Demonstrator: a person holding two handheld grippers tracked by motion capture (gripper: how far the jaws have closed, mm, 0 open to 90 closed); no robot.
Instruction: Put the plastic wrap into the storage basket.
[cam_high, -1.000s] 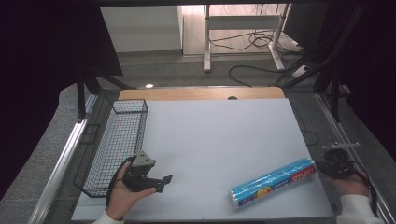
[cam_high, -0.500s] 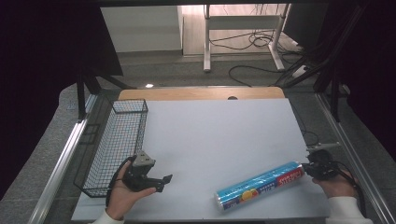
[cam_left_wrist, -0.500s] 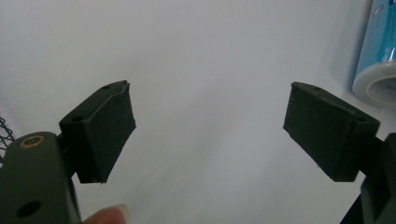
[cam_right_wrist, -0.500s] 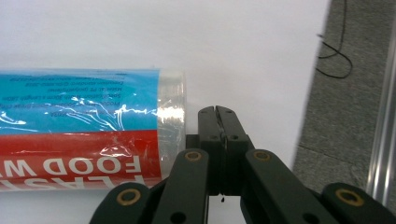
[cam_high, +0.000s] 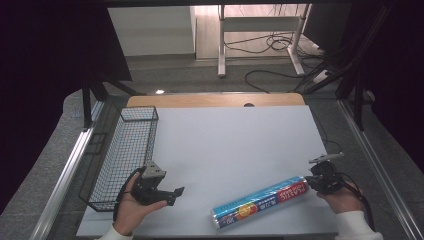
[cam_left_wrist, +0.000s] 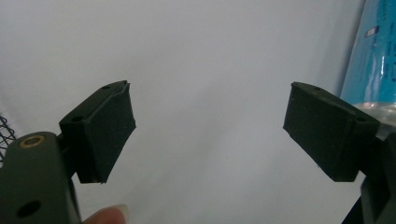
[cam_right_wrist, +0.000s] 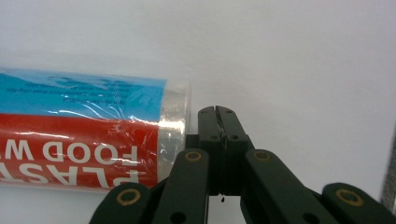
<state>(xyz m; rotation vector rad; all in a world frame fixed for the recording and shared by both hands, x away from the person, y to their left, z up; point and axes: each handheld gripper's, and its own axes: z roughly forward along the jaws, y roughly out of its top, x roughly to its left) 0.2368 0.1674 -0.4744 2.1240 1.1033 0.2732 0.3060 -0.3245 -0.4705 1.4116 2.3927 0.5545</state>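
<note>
The table (cam_high: 235, 145) carries a white sheet that covers most of its top; a strip of bare wood shows along the far edge.

The roll of plastic food wrap (cam_high: 261, 201) lies on its side near the near edge of the table, right of centre, set at a slant: its left end points toward the near edge, its right end toward the right edge. The wrapper is blue and red with white lettering, and the end cap is clear film.

The right gripper (cam_high: 320, 183) rests at the roll's right end, near the table's right edge. In the right gripper view its jaws stand pressed together, pad against pad, with nothing between them. The closed tips (cam_right_wrist: 218, 116) sit just beside the clear end of the roll (cam_right_wrist: 84, 135), against or nearly against it; contact cannot be confirmed.

The left gripper (cam_high: 167, 194) lies in an upturned hand near the near left corner of the table. Its jaws are wide apart and hold nothing; in the left gripper view, bare white sheet shows between the pads (cam_left_wrist: 109, 126).

A black wire basket (cam_high: 125, 150) stands along the left edge, just beside the left gripper.
</note>
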